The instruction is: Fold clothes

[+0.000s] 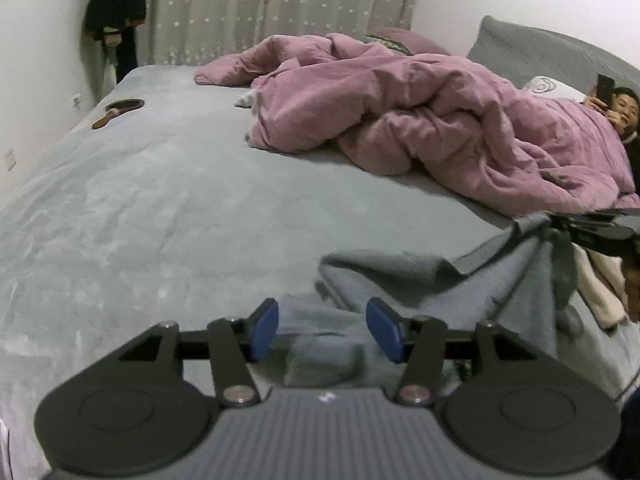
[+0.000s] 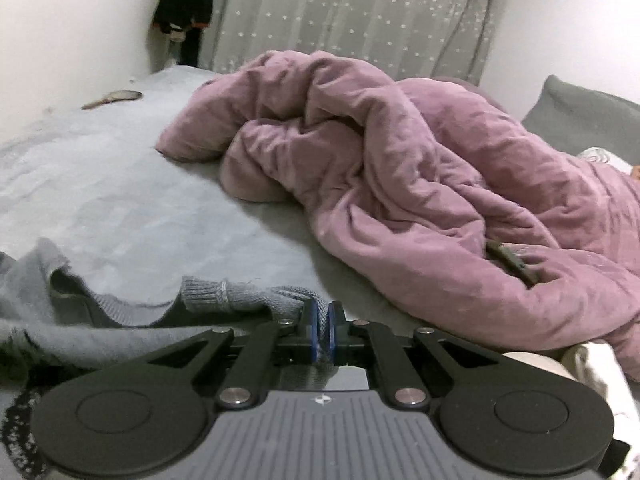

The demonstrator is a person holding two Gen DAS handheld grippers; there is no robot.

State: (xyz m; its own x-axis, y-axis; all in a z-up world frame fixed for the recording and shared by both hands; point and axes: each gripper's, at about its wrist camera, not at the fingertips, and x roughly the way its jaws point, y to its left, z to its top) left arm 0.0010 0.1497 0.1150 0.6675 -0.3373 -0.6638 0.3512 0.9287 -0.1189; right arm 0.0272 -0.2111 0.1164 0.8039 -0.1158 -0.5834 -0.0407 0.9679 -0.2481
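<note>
Grey knitted sweater (image 2: 240,296) lies rumpled at lower left, its hem clenched in the right gripper (image 2: 323,330) for spreading, while the left gripper (image 1: 322,330) gapes released above it.

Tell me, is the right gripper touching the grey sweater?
Touching. The right wrist view shows the right gripper with its blue pads shut on a fold of the grey sweater.

A rumpled mauve duvet (image 1: 420,120) sprawls over the grey bed sheet (image 1: 160,208) — a person (image 1: 624,116) lies under it holding a phone (image 1: 605,86). A wooden hand mirror (image 1: 119,111) rests near the wall; a star-patterned curtain (image 1: 272,8) hangs behind.
</note>
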